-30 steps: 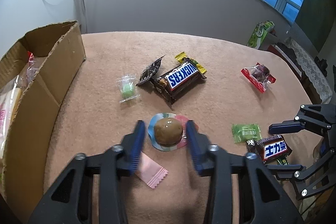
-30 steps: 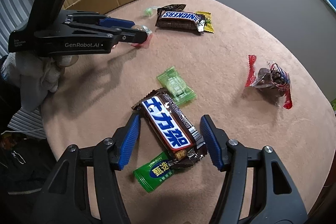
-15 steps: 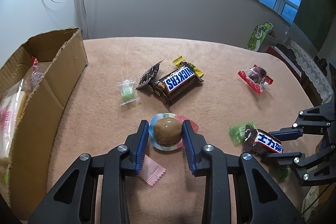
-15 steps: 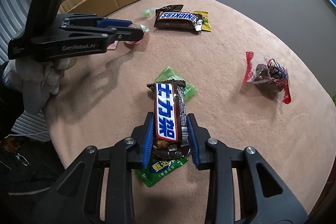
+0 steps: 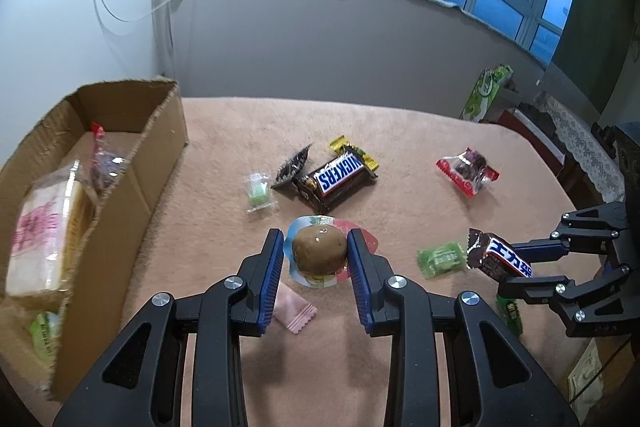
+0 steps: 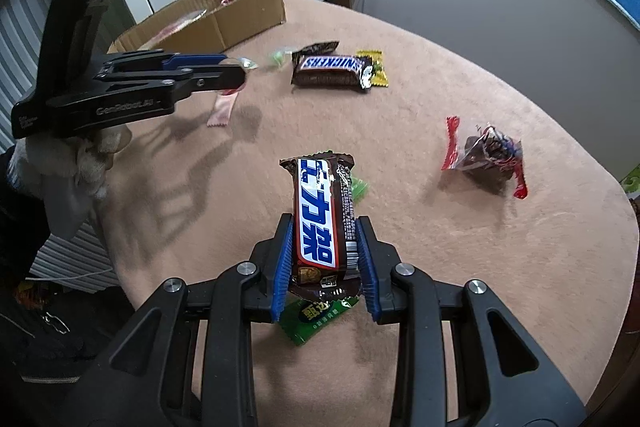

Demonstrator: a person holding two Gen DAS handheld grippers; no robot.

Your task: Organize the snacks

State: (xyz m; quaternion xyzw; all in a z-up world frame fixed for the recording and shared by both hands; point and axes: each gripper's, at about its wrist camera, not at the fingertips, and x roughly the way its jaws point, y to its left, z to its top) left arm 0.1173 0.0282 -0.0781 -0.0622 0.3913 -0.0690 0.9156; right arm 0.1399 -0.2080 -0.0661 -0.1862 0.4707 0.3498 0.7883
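The left gripper has its jaws clamped on a round jelly cup, centre frame: light, slick and squashy, best held across its body. The right gripper has just closed its jaws on a chocolate bar, gripped by its long sides near the lower end, stiff enough to jut upward. The cardboard box sits at left on the counter.
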